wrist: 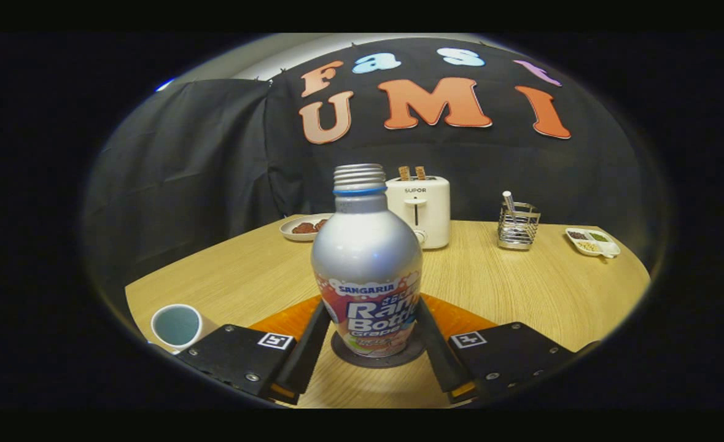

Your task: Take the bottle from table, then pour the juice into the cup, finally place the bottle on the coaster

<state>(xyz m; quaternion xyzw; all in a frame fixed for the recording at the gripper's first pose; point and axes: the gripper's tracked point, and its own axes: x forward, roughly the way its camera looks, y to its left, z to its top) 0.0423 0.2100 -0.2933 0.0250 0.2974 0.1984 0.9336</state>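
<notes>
uncapped aluminium juice bottle (pixel 366 258) upright on dark round coaster (pixel 379 356), clamped low between both gripper (pixel 371 334) fingers. rigid but smooth, slippery, top-heavy; best gripped on the label band.

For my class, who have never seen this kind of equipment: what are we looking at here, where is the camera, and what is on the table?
No robot here: a person holds a two-finger gripper by hand, and a fisheye camera riding on it looks forward along the fingers. Between them stands an uncapped silver bottle on a dark round coaster; the fingers sit against its sides. A cup stands to the left on the wooden table. Beyond are a toaster, a plate of food, a wire utensil holder and a divided dish.
</notes>
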